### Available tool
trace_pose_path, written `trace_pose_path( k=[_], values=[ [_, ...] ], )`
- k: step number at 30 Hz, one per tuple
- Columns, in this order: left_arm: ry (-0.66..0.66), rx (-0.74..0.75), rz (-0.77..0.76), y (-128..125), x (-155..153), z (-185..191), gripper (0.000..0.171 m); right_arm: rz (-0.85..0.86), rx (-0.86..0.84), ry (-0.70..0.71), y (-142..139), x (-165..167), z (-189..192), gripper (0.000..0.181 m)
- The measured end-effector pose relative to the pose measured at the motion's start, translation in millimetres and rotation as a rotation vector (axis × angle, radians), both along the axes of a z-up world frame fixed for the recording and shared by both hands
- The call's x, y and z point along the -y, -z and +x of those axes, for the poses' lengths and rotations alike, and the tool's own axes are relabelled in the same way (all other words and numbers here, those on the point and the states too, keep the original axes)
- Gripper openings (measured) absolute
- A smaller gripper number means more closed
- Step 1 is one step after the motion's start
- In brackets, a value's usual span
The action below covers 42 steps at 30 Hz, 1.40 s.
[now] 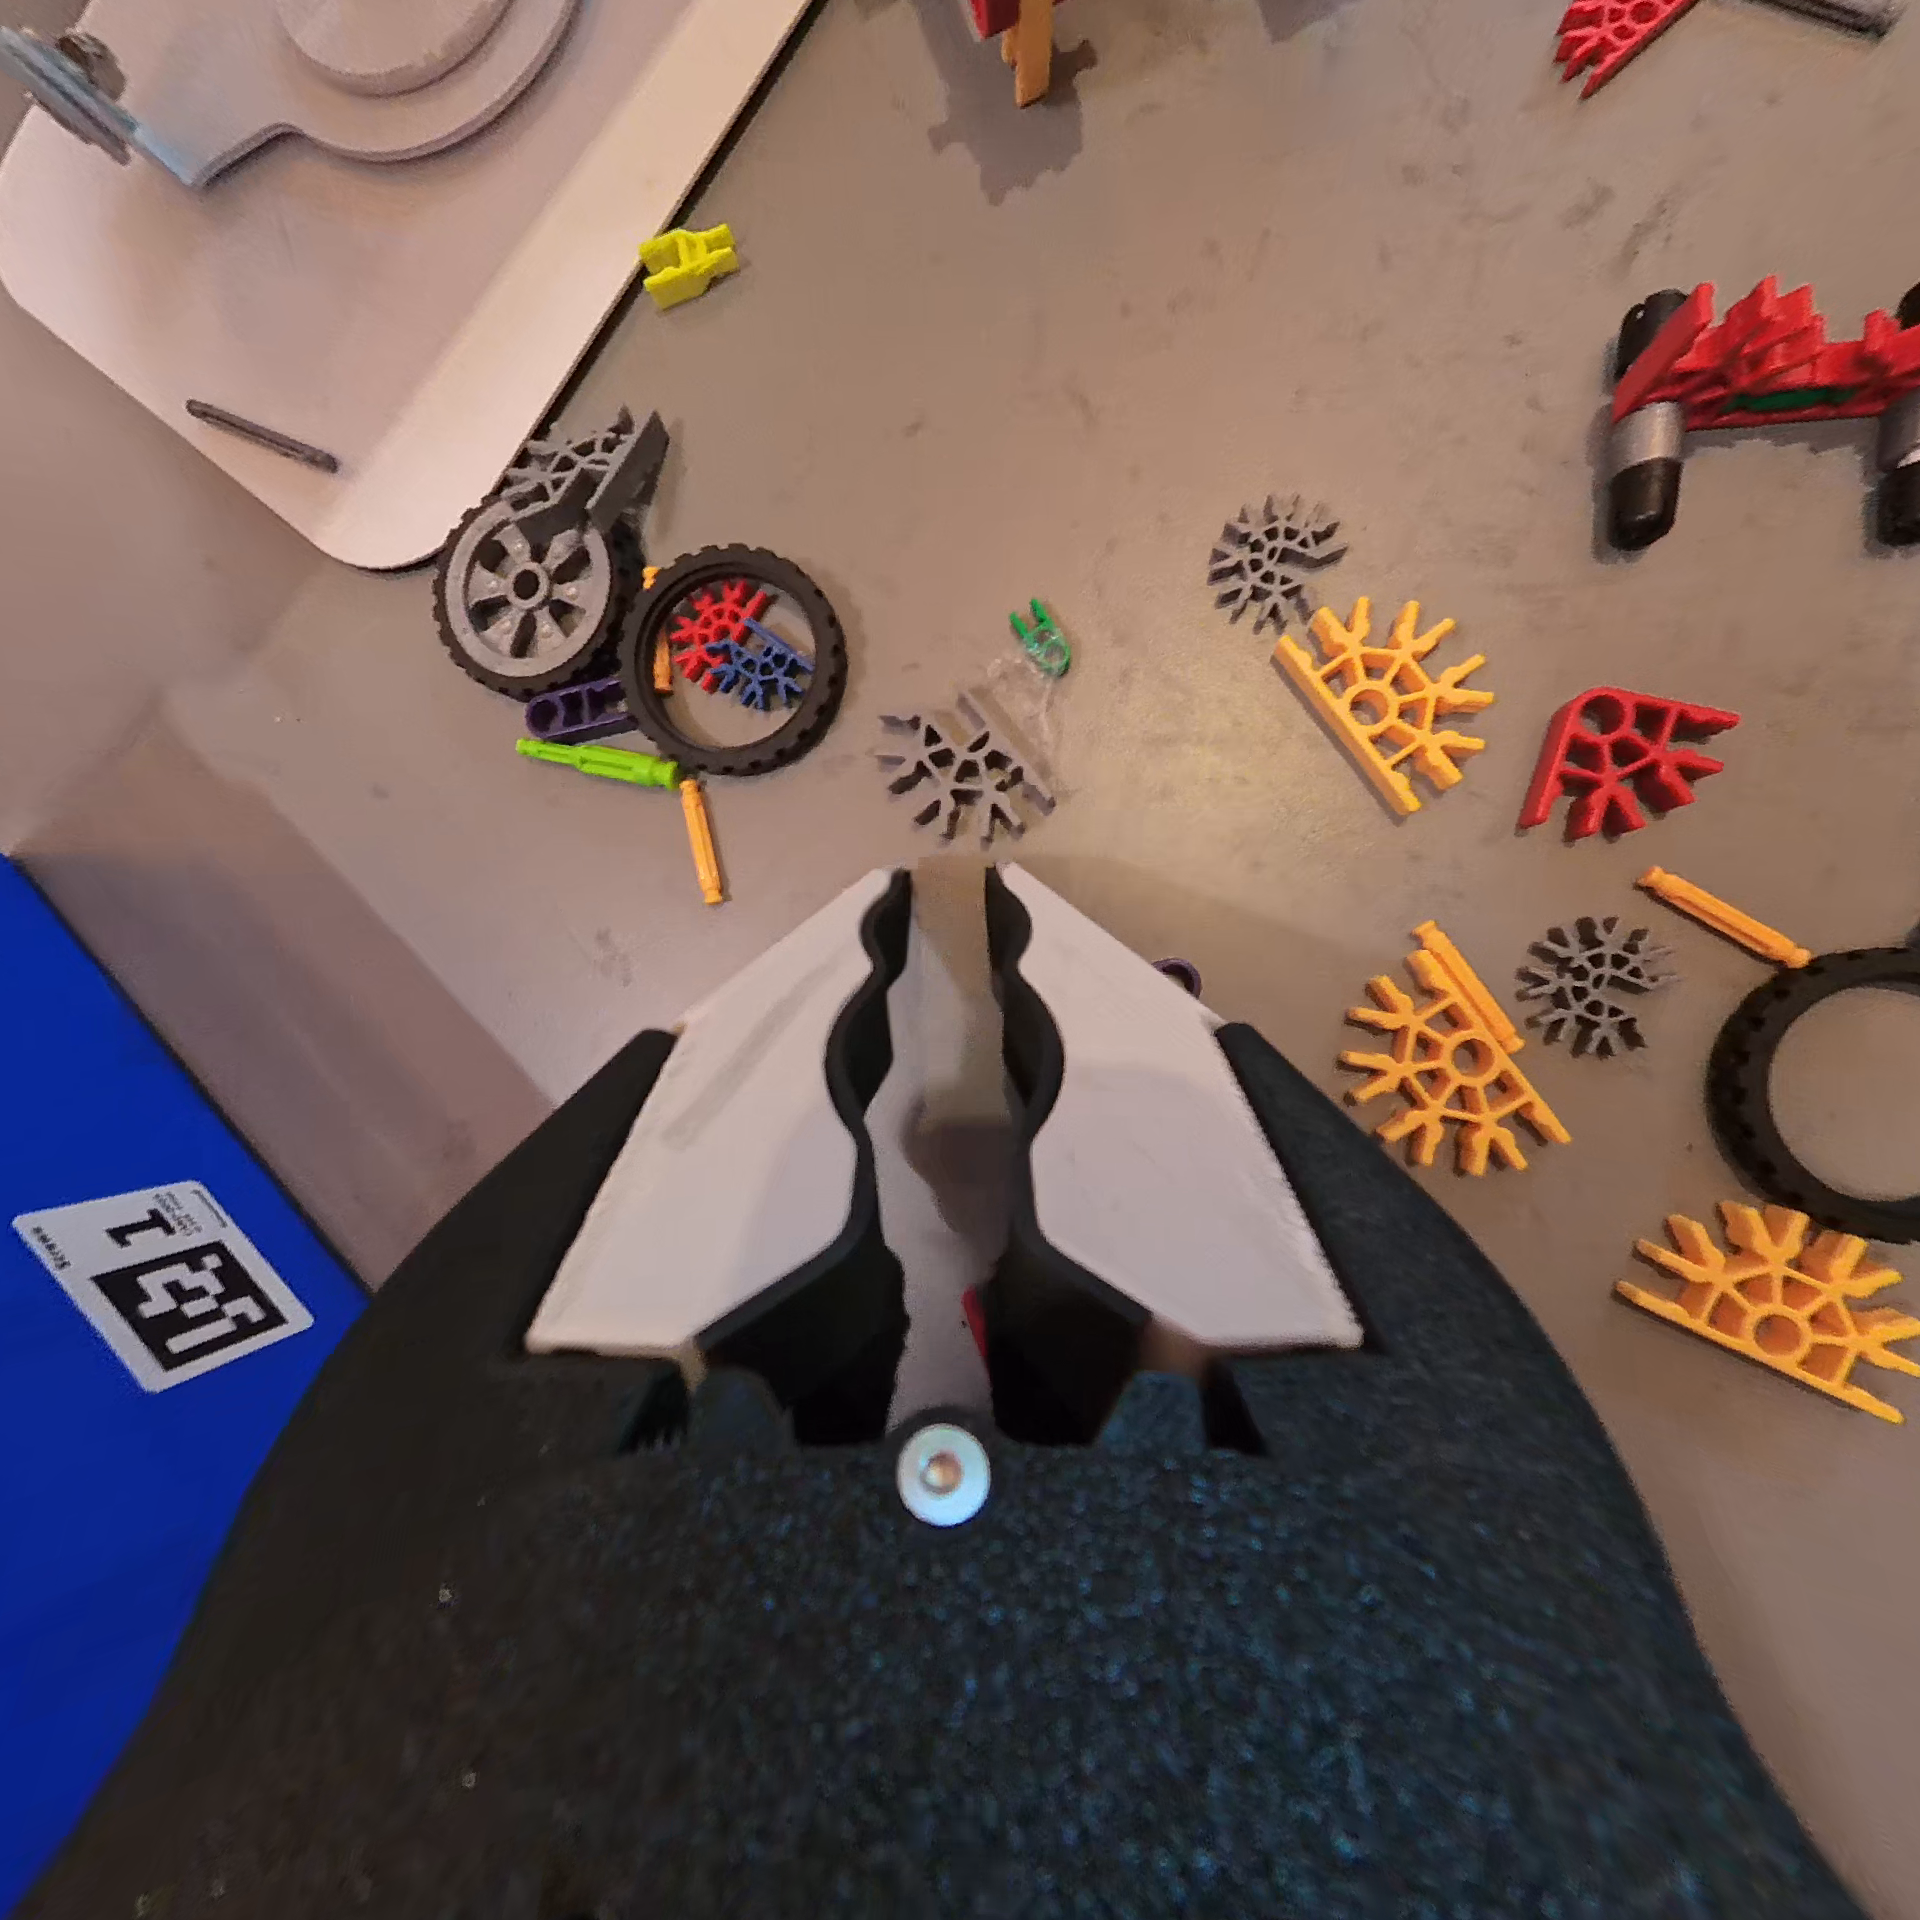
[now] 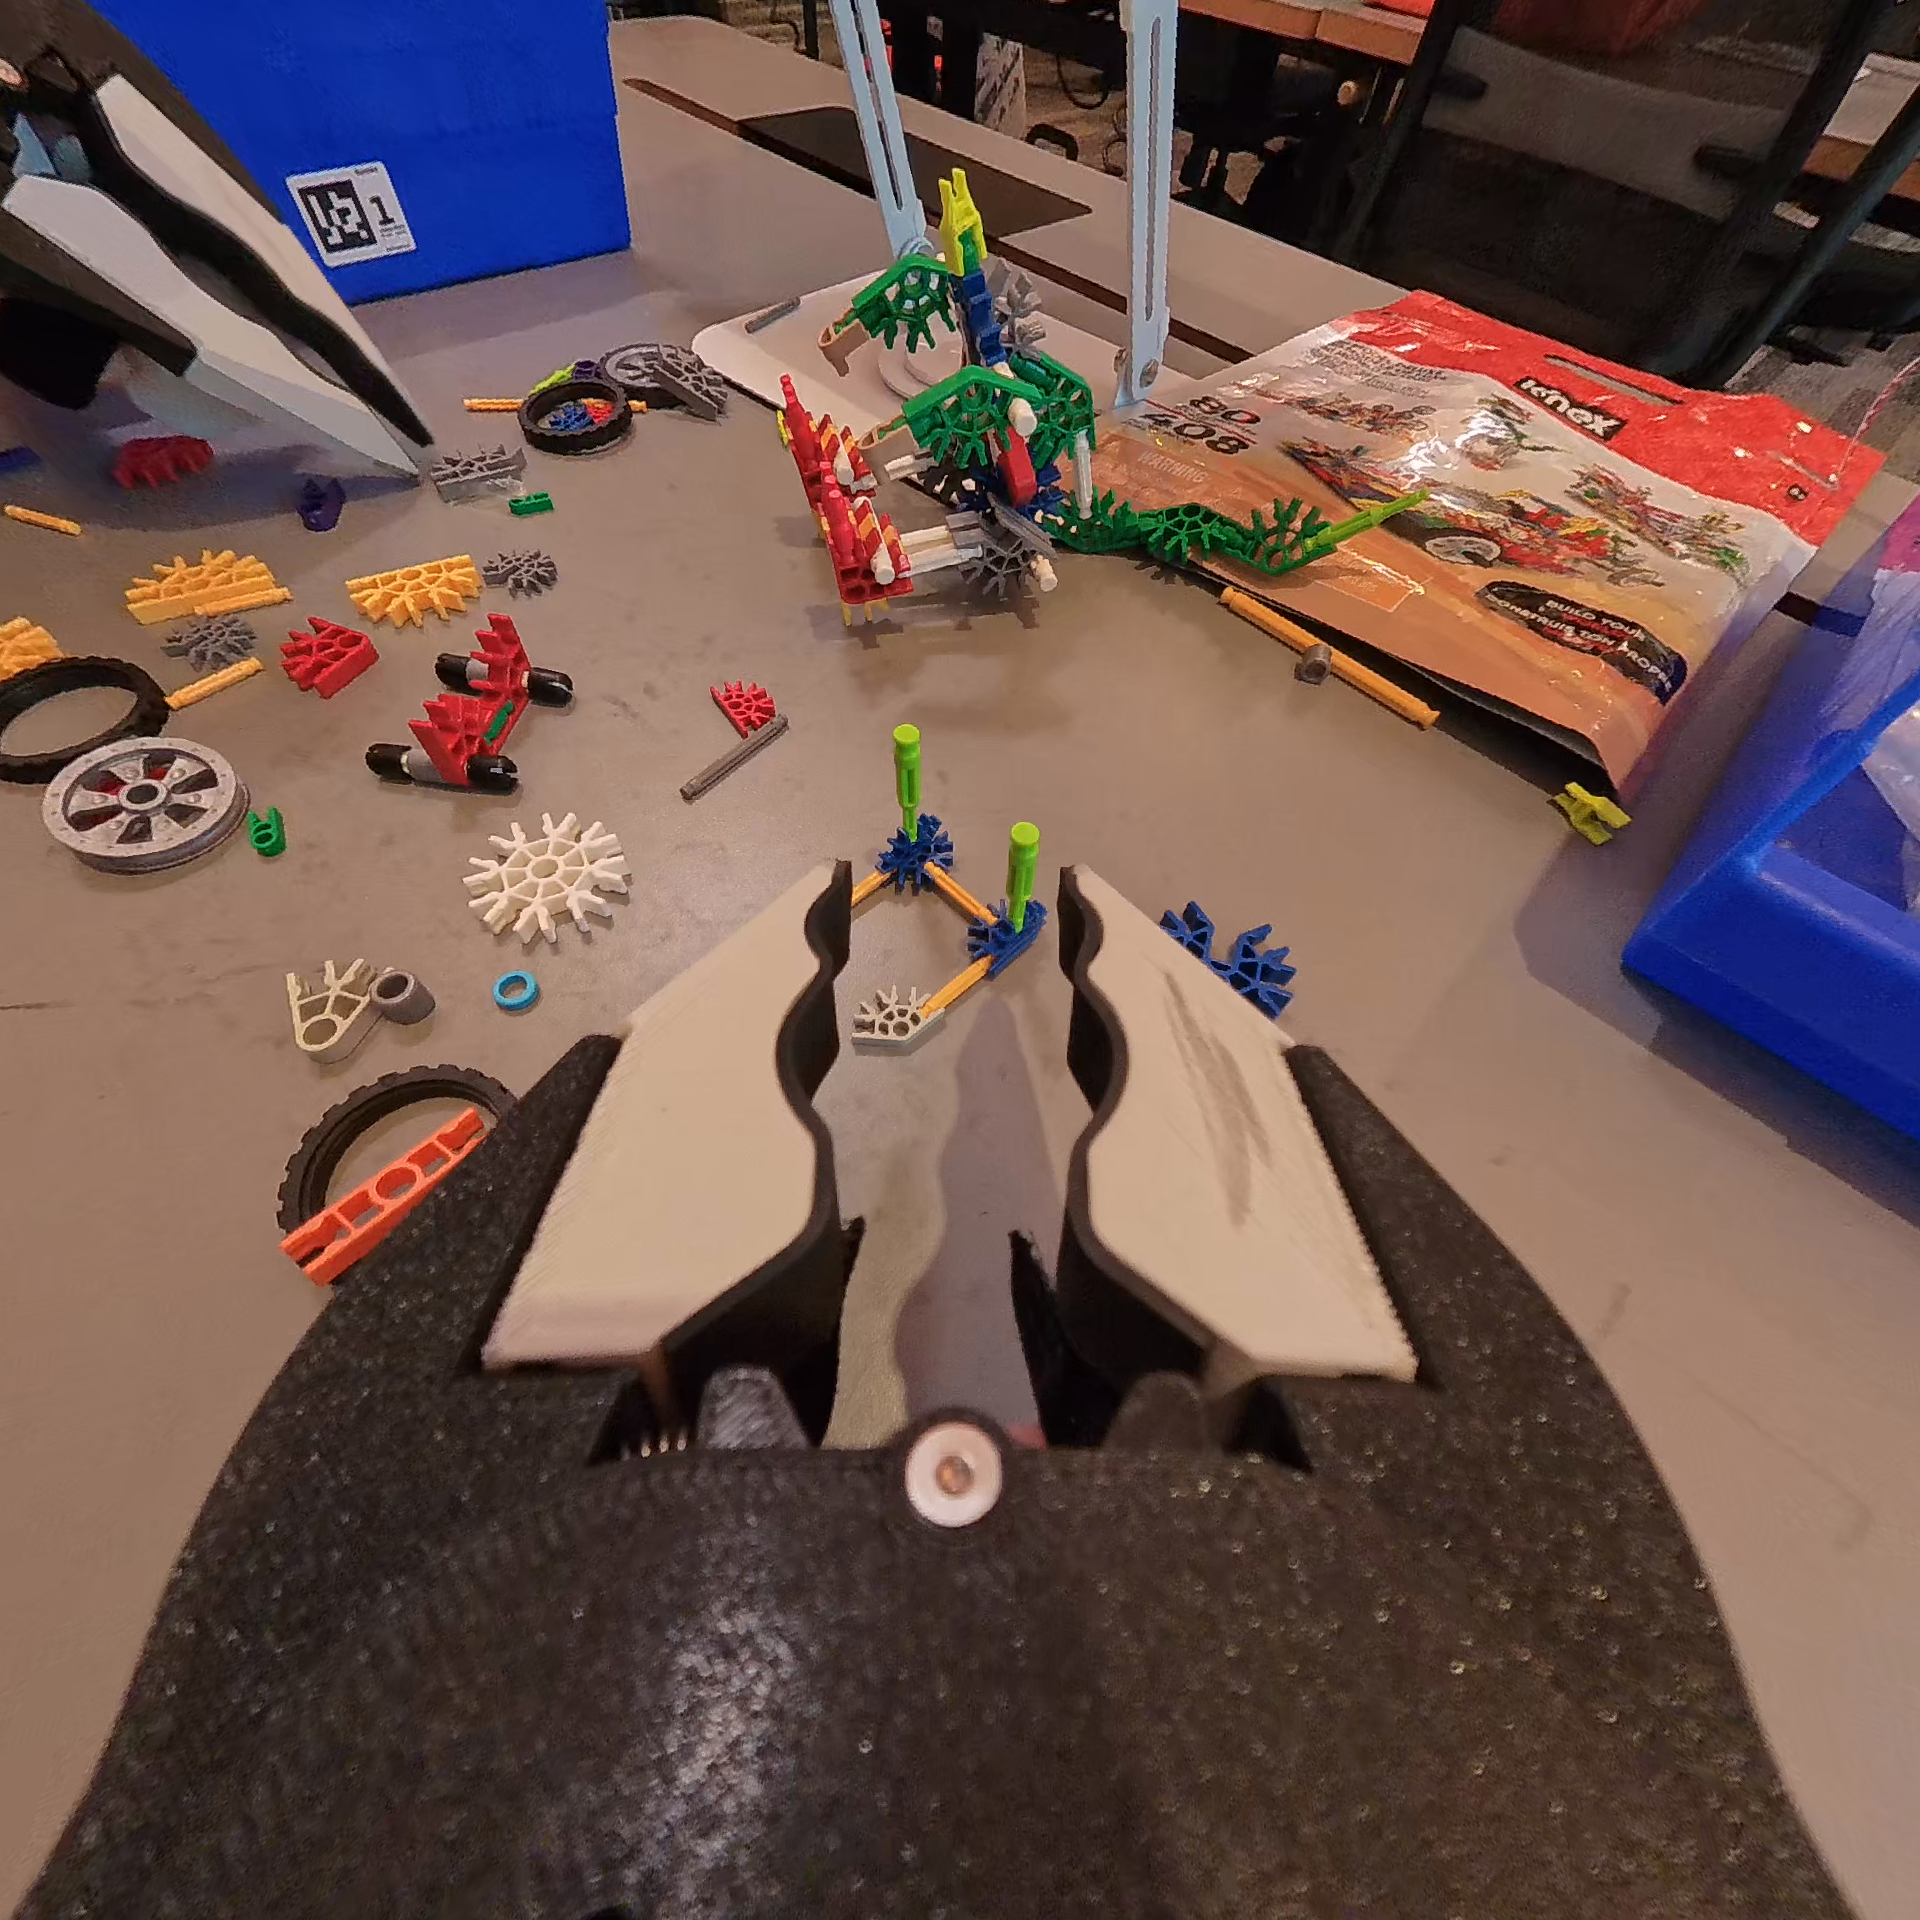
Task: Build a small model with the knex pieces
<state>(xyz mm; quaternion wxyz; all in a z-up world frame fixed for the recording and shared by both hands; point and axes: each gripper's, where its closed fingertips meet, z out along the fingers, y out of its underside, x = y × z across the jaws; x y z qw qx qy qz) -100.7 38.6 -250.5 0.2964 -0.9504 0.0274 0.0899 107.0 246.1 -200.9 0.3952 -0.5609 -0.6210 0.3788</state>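
Note:
My left gripper (image 1: 948,878) hovers just short of a grey snowflake connector (image 1: 961,774) on the grey table (image 1: 1091,312). Its jaws stand a narrow gap apart with nothing between them. It also shows at the upper left of the right wrist view (image 2: 410,452), its tip by that grey connector (image 2: 476,473). My right gripper (image 2: 945,883) is open and empty. Between and just beyond its fingertips stands a small assembly: two blue connectors (image 2: 914,852) joined by orange rods (image 2: 961,894), each with an upright lime rod (image 2: 906,764), and a grey connector (image 2: 894,1018) at the near end.
Loose yellow (image 1: 1387,696), red (image 1: 1616,764) and grey connectors, tyres (image 1: 743,665) and a wheel (image 1: 525,597) lie scattered. A larger green and red model (image 2: 966,457), a printed bag (image 2: 1455,499), a blue bin (image 2: 1787,935), a blue box (image 2: 416,125) and a white connector (image 2: 545,873) stand around. The grippers' ends are close to 30 cm from one another. The right tips stand about 5 cm off the grey connector (image 2: 894,1018).

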Motion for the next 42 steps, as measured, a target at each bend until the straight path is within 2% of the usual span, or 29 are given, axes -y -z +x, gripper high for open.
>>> trace_pose_path(
  k=[5,18,22,27,29,32,37,42],
  values=[
    [-0.019,-0.001,-0.002,0.1,3.2,-2.3,0.018,0.004,0.002,-0.001,0.3,0.5,0.0,0.039],
    [-0.008,-0.014,0.009,-4.7,-5.2,-1.5,0.019,0.01,0.002,0.0,0.5,0.5,0.6,0.039],
    [-0.068,-0.071,0.031,-12.8,-4.8,-17.3,0.025,0.014,0.007,-0.001,1.3,0.8,0.6,0.039],
    [-0.156,-0.206,-0.009,-6.5,-3.1,-41.6,0.027,0.018,0.007,0.0,1.4,0.8,0.7,0.039],
    [-0.169,-0.183,-0.004,-4.1,-5.5,-42.1,0.026,0.018,0.006,0.0,1.4,0.8,0.8,0.039],
    [-0.206,-0.162,0.001,-0.4,-6.2,-49.9,0.016,0.021,0.008,-0.001,1.6,1.0,0.7,0.039],
    [-0.222,-0.006,0.047,2.8,-9.0,-46.5,0.002,0.026,0.009,-0.003,1.8,1.5,0.8,0.039],
    [-0.198,0.0,0.063,2.6,-8.9,-45.0,0.001,0.028,0.009,-0.001,1.8,1.5,1.0,0.039]
  ],
)
